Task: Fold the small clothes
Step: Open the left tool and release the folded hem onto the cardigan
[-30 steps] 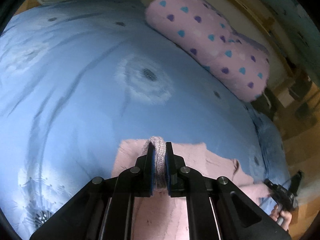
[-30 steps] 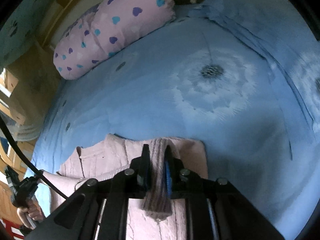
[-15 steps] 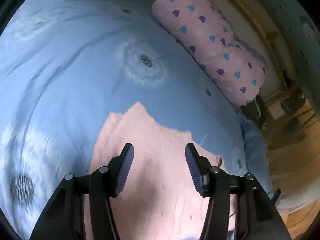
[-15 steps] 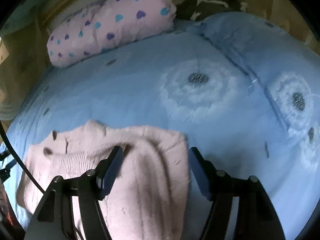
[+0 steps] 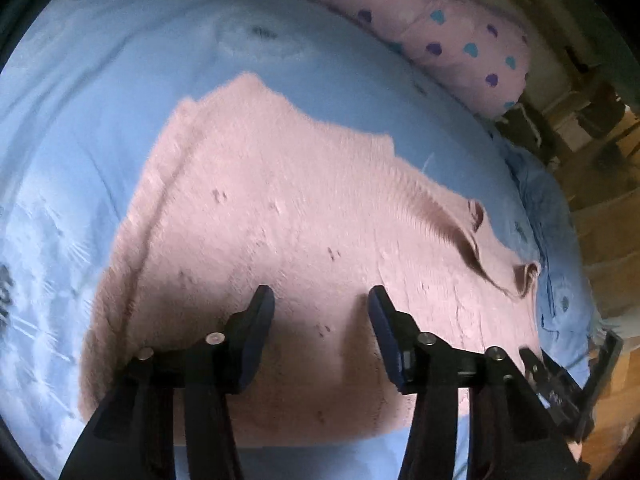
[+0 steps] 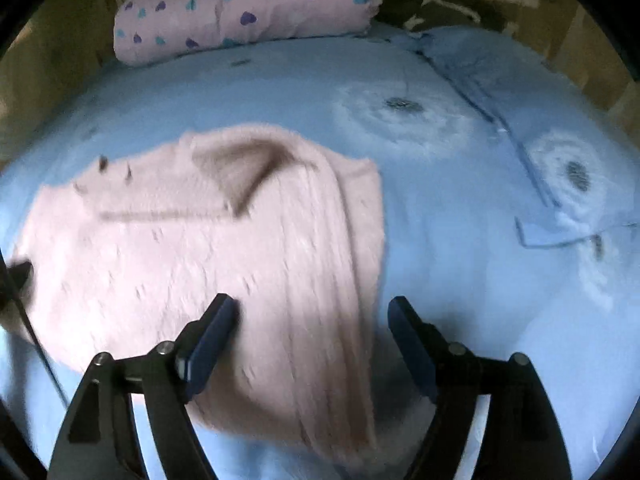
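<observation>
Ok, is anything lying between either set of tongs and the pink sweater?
Nothing visible. The pink sweater lies bare on the blue duvet directly under the left tongs, whose jaws are closing on nothing, and the right tongs, whose jaws are opening. The heart-print pillow sits far off.

Both cams sit on my grippers, looking fwd along the fingers and tilted steeply down at the bed.

Left wrist cam: close over the pink sweater [image 5: 280,220], which fills the frame centre; my left gripper [image 5: 320,308] sticks up from the bottom edge. Blue duvet [image 5: 100,100] runs across the left and top, heart-print pillow [image 5: 460,32] upper right, wooden floor [image 5: 600,240] down the right edge.

Right wrist cam: equally close, but aimed at the sweater's [image 6: 180,248] right edge, so the knit is centre-left and duvet [image 6: 480,280] fills the right. My right gripper [image 6: 312,320] is at bottom centre, pillow [image 6: 248,8] top left.

Shared btwn views: sweater, duvet, pillow.
</observation>
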`<act>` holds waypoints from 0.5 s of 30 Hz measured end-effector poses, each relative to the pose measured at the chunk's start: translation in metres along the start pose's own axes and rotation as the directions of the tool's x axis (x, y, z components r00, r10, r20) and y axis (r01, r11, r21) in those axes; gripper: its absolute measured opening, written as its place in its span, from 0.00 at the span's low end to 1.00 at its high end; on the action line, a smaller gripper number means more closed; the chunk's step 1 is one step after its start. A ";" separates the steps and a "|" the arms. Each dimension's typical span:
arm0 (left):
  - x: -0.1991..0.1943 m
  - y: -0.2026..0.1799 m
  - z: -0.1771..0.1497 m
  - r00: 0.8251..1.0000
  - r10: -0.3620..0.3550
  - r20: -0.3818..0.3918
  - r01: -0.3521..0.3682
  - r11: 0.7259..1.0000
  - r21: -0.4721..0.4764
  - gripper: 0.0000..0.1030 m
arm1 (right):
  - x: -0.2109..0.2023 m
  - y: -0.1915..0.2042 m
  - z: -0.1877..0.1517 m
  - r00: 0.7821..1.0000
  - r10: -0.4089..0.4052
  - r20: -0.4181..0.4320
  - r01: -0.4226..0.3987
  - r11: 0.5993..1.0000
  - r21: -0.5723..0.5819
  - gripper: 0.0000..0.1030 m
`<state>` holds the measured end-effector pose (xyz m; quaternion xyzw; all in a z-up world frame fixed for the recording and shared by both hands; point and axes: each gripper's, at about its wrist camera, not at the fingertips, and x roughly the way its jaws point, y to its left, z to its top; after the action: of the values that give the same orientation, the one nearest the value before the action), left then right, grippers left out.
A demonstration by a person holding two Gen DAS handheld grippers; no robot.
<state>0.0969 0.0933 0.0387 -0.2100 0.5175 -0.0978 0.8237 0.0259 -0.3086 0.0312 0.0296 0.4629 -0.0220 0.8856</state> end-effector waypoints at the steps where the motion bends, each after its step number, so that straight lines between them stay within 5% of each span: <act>1: -0.008 0.004 0.000 1.000 0.007 0.016 -0.007 1.000 -0.006 0.27 | -0.005 0.001 -0.002 1.000 0.002 0.004 -0.002 1.000 -0.008 0.80; 5: -0.047 0.047 0.003 0.982 0.148 0.116 -0.130 0.980 -0.150 0.28 | -0.024 -0.005 -0.013 0.999 -0.006 0.036 0.007 1.000 -0.004 0.80; 9: -0.092 0.115 0.001 0.957 0.260 0.128 -0.200 0.912 -0.357 0.28 | -0.028 -0.018 -0.019 1.000 -0.001 0.026 0.000 0.998 0.055 0.80; 11: -0.101 0.140 -0.005 0.971 0.216 0.102 -0.153 0.890 -0.429 0.29 | -0.026 -0.031 -0.022 0.999 0.042 0.025 -0.045 0.990 0.135 0.80; 15: -0.096 0.163 -0.034 0.994 -0.015 0.107 0.072 0.829 -0.555 0.30 | -0.010 -0.051 -0.032 0.980 0.201 0.004 -0.192 0.926 0.325 0.80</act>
<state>0.0144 0.2670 0.0311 -0.4576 0.4773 0.0492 0.7486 -0.0094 -0.3566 0.0190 0.2211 0.4606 -0.0085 0.8596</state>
